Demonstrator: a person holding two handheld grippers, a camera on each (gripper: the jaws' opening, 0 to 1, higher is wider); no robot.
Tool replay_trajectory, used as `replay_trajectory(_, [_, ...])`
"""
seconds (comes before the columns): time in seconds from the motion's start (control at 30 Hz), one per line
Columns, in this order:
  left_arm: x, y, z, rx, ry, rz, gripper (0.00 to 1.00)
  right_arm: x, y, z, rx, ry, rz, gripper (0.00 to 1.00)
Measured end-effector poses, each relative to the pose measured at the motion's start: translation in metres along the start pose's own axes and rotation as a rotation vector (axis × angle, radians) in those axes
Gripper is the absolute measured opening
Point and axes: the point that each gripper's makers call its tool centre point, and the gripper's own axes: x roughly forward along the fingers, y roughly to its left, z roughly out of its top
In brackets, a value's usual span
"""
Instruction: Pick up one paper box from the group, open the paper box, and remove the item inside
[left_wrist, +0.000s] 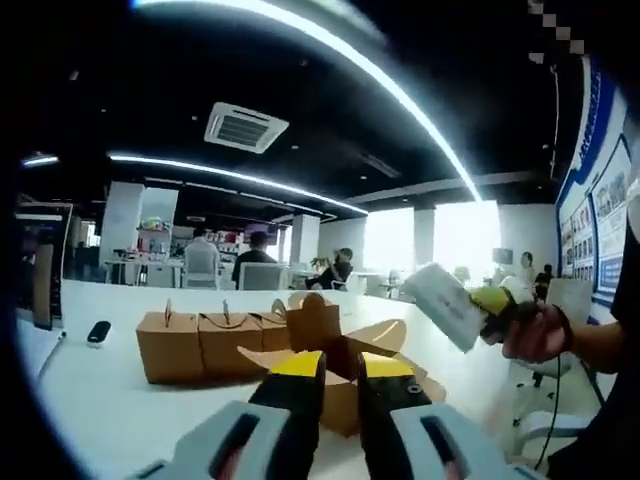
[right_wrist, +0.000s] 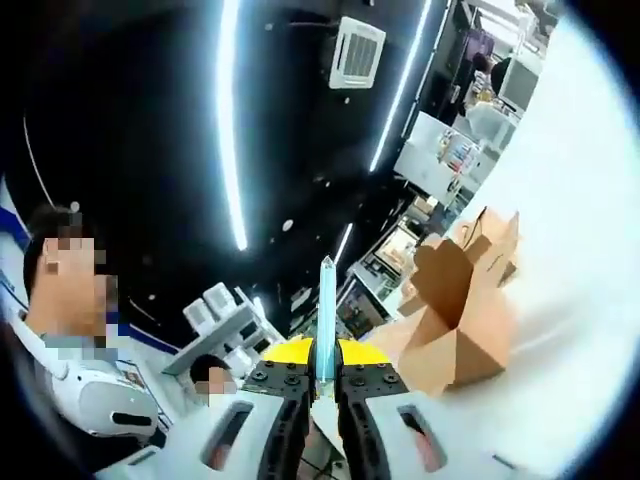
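White table (left_wrist: 90, 400) carries the open paper box (left_wrist: 340, 375) pinched by left fingers (left_wrist: 297, 366); right fingers (right_wrist: 288, 352) clamp the item (right_wrist: 326, 315).

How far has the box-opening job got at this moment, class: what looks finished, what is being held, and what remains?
Done: one paper box sits apart from the group of closed boxes, its flaps spread open. In hand: the right gripper is shut on a flat white item, seen edge-on in the right gripper view, lifted above the table. The left gripper is closed on the open box. Left: perhaps setting the item down.
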Motion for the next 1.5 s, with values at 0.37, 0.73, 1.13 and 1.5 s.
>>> replay_trajectory(0.37, [-0.017,-0.017,-0.003,-0.013,-0.025,0.019,0.16,-0.011,-0.002,-0.058,0.082,0.104,-0.077,0.09])
replay_trajectory(0.73, [-0.031,-0.022,-0.017,-0.043,-0.018,0.032,0.16,-0.023,-0.025,-0.086,0.156,0.143,-0.208,0.09])
replay_trajectory(1.13, [-0.04,-0.019,-0.026,-0.08,-0.018,0.053,0.16,-0.036,-0.059,-0.106,0.247,0.167,-0.409,0.09])
replay_trajectory(1.5, [-0.037,-0.02,-0.037,-0.102,-0.004,0.041,0.16,-0.048,-0.068,-0.105,0.337,0.104,-0.536,0.09])
